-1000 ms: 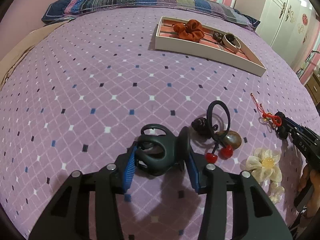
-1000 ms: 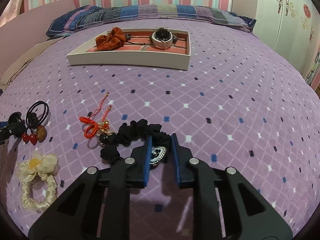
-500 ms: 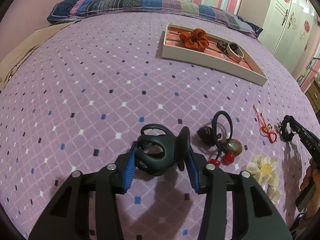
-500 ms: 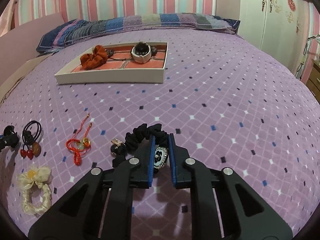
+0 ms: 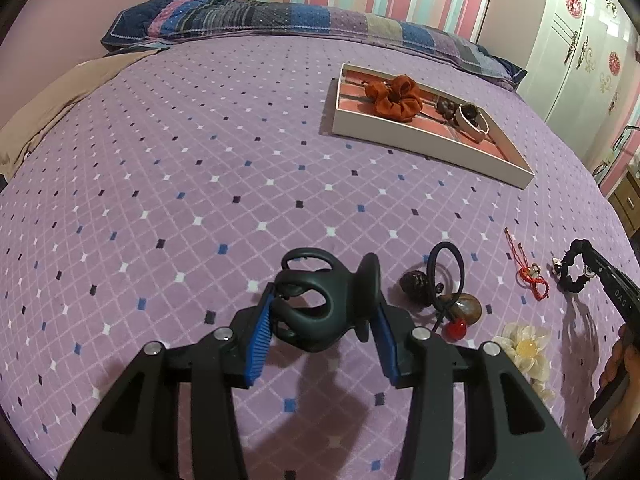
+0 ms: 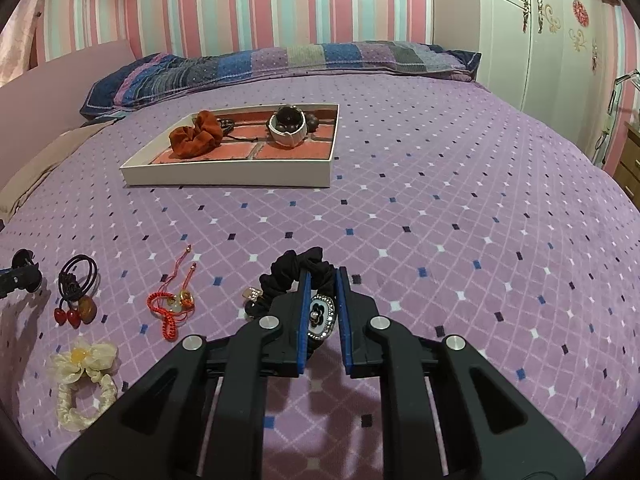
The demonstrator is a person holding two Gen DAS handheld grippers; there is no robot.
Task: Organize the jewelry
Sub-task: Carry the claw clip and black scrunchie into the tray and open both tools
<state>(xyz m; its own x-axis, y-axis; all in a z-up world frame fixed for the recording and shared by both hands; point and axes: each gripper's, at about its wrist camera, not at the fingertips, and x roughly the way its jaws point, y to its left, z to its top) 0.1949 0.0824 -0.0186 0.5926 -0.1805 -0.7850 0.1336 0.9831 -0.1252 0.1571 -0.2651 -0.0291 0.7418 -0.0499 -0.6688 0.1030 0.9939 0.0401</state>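
right gripper (image 6: 322,298) | lifted black scrunchie (image 6: 296,276) off bedspread (image 6: 440,208), seemingly

Purple diamond-patterned bed (image 6: 440,208): white tray (image 6: 224,178), red cord bracelet (image 6: 172,306), cream scrunchie (image 6: 84,384), black hair ties (image 6: 76,280).

White letters "DAS" printed along the side of the right gripper (image 5: 591,267) at the right edge of the left wrist view, small and partly blurred, no other readable text, label or number in either view
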